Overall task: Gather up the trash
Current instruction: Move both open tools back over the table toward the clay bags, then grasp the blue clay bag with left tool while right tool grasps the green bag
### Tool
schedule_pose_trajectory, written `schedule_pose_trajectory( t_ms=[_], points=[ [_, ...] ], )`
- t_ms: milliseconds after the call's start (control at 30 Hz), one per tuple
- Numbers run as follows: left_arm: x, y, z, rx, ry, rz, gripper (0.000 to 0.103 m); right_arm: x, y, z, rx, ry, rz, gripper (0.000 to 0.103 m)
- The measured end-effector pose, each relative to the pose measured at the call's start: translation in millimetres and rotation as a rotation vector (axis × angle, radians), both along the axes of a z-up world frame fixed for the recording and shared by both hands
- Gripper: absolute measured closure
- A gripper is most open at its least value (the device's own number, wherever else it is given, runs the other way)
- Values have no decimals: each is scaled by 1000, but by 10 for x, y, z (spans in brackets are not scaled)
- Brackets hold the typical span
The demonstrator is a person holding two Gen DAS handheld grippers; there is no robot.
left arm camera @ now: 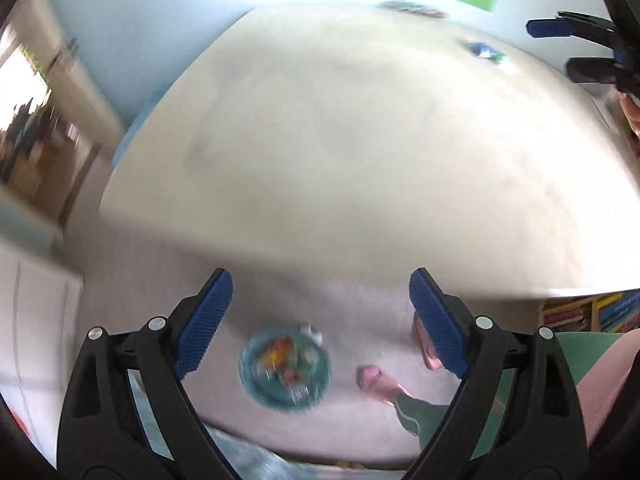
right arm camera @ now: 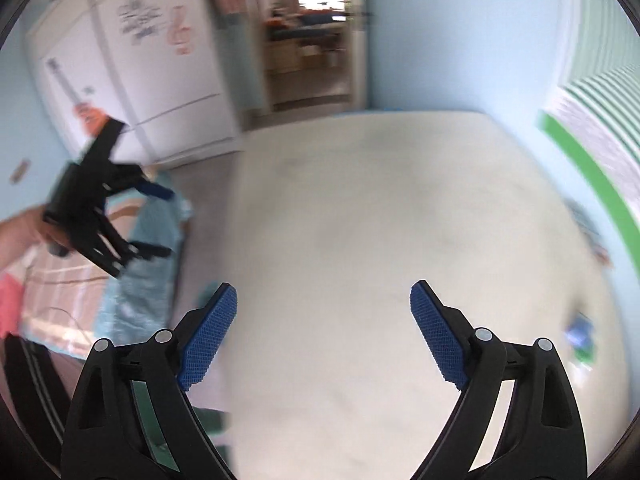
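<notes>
In the left wrist view, blurred throughout, a doorway and pale cabinet fronts sat at the far left edge. The left gripper (left arm camera: 320, 308) filled the bottom of the frame, its blue pads spread wide with nothing between them. Between and below the two fingers, on the grey floor (left arm camera: 352, 304), lay a round teal bin (left arm camera: 285, 368) seen from above, with orange, red and pale scraps of trash (left arm camera: 282, 354) inside it. Just right of the bin a bare foot (left arm camera: 374, 376) and a green trouser leg (left arm camera: 420, 416) showed. A large cream table (left arm camera: 360, 152) took up the middle of the frame, and near its upper right edge lay a small blue and green wrapper (left arm camera: 486, 51). At the upper right corner the right gripper (left arm camera: 560, 48) reached in, its fingers apart. In the right wrist view, the left gripper (right arm camera: 154, 220) hung at the middle left, held by a hand (right arm camera: 24, 228), fingers spread over a light blue cloth (right arm camera: 148, 264). White cupboard doors (right arm camera: 132, 80) stood behind it at the upper left, and an open doorway (right arm camera: 316, 32) at top centre. The right gripper (right arm camera: 324, 332) at the bottom stood wide and empty above the table (right arm camera: 360, 240). The wrapper (right arm camera: 580, 340) lay at the lower right, right of the right-hand finger, near the table's edge.
</notes>
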State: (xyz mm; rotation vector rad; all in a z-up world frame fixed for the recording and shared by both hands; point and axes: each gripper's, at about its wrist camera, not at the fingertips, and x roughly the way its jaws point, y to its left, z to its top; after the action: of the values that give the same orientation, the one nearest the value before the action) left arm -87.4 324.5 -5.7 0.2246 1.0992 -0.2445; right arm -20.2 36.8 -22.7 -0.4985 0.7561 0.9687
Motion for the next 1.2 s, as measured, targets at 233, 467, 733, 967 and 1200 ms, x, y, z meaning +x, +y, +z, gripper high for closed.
schedule_pose_trajectory(
  t_ms=[233, 467, 733, 967, 1200],
  points=[
    [882, -1292, 157, -26, -52, -225, 10, 643, -1397, -168, -31, 3, -254, 15],
    [1761, -2470, 77, -15, -30, -338, 7, 1385, -2330, -366, 78, 139, -439, 15],
    [2544, -3403, -197, 46, -25, -477, 7, 2227, -2547, -625, 139, 246, -456, 20],
    [3189, -3794, -669, 62, 39, -486, 7, 2775, -2441, -958, 99, 280, -492, 30],
    [3386, -4020, -824, 42, 47, -528, 7, 3012, -2367, -1146, 92, 302, -490, 35]
  ],
)
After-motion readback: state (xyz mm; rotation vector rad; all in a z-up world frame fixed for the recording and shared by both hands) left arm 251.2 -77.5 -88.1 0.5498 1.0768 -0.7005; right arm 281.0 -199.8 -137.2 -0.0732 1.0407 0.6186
